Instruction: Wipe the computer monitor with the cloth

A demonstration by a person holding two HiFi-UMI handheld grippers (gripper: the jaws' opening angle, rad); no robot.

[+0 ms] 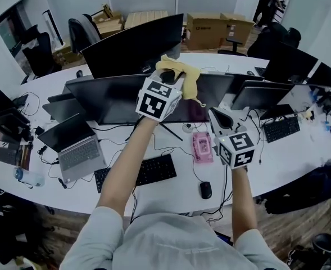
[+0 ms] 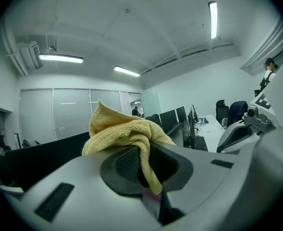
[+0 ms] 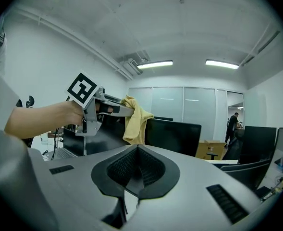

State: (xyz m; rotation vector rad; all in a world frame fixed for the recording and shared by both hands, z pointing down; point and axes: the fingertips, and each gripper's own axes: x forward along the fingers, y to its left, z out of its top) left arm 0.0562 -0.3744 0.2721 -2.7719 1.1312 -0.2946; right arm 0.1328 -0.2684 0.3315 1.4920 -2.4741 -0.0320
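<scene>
A yellow cloth (image 1: 183,75) hangs bunched from my left gripper (image 1: 171,80), which is shut on it and held up above the top edge of the wide dark monitor (image 1: 112,99) on the white desk. In the left gripper view the cloth (image 2: 124,131) drapes over the jaws and one fold runs down between them at my left gripper (image 2: 145,165). My right gripper (image 1: 220,118) hovers lower and to the right, over the desk, shut with nothing in it. The right gripper view shows its own closed pads at the right gripper (image 3: 137,170), and beyond them the left gripper (image 3: 99,106) with the cloth (image 3: 135,120).
On the desk (image 1: 171,196) lie a keyboard (image 1: 137,172), a mouse (image 1: 205,189), a pink object (image 1: 202,146) and an open laptop (image 1: 75,149). More monitors (image 1: 134,50) stand behind and to the right. Cardboard boxes (image 1: 210,30), office chairs and a person (image 1: 268,3) are at the back.
</scene>
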